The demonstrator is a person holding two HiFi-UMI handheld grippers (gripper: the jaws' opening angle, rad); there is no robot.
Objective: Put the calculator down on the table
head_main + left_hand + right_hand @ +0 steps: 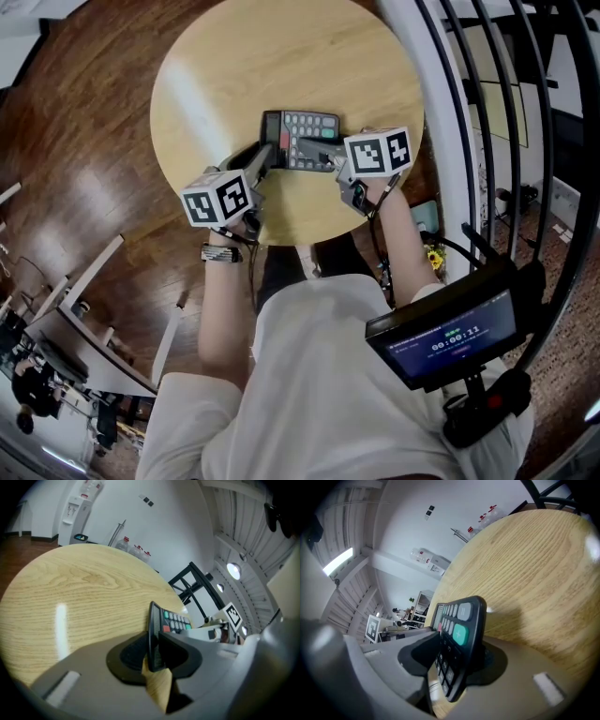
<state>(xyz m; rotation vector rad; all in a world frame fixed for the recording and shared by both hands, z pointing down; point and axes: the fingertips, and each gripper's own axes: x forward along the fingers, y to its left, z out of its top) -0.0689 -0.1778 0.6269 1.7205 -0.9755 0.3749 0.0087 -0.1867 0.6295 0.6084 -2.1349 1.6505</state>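
White shirt (pixel 328 403) and a chest-mounted screen (pixel 448 335) are recorded closest to the lens, with both forearms extended beyond them. Left gripper (pixel 265 159): jaws are closed on the display end of the calculator (pixel 305 133), its thin edge pinched between the two black pads. Right gripper (pixel 315 150): jaws are set on the keypad end of the same calculator, one pad laid against the key face and the other behind the back. Calculator: dark body, grey keys, one green and one red key, held over the near half of the round wooden table (pixel 281 66), display toward the left gripper; whether its underside touches the top cannot be determined. Wrist band (pixel 221 254) is noted on the left arm. Dark wooden floor (pixel 84 141) and black railing (pixel 487 94) are seen around the table.
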